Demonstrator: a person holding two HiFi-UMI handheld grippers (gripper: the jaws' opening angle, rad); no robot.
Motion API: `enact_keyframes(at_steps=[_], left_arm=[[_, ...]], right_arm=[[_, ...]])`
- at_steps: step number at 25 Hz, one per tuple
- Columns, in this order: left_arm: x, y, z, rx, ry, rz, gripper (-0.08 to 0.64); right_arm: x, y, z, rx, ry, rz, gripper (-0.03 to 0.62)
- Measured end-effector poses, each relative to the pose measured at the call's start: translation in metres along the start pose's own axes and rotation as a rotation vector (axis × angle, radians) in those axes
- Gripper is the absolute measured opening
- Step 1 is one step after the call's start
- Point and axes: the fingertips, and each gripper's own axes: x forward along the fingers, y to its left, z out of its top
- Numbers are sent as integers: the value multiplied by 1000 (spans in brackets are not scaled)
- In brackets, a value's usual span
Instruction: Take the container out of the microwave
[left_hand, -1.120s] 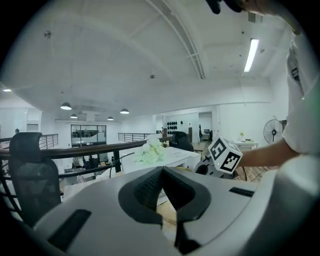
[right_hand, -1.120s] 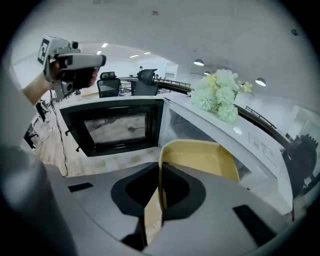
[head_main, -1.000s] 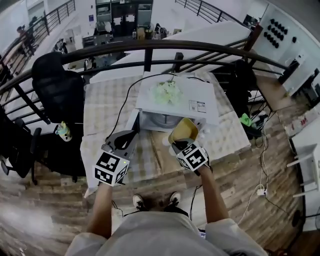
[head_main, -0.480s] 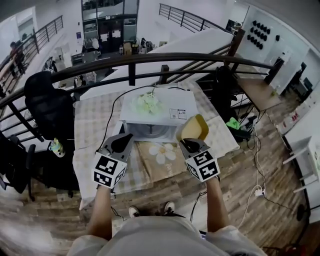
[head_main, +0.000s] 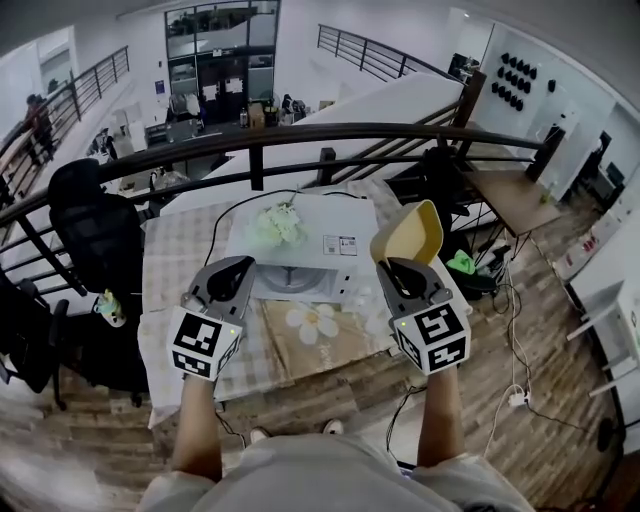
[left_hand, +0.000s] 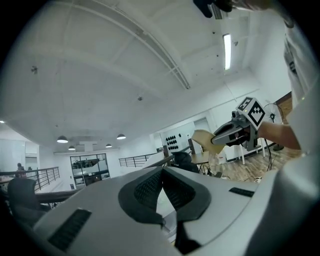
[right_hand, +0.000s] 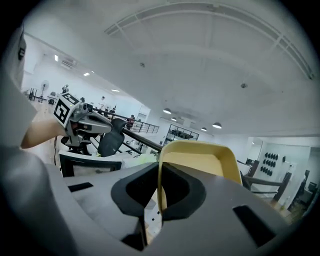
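Above the microwave's (head_main: 335, 215) right side, right gripper (head_main: 393, 266) is clamping the container (head_main: 410, 235) rim, container standing beyond jaws; left gripper (head_main: 238, 268) is sitting closed, empty.

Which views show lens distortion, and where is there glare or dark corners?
Head view: strong fisheye, the railing bows into an arc; light is even. Left gripper view: black round vignette, the ceiling lamp is blown out. Right gripper view: same vignette; the yellow container is fairly sharp.
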Motion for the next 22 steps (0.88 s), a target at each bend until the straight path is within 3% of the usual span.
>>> enact_keyframes(at_steps=[9, 22], left_arm=[[-2, 0, 44, 44, -90, 22, 12], [-1, 13, 34, 51, -71, 42, 12]], right_arm=[[-15, -12, 29, -46, -70, 6, 28], [10, -7, 21, -42, -55, 24, 26]])
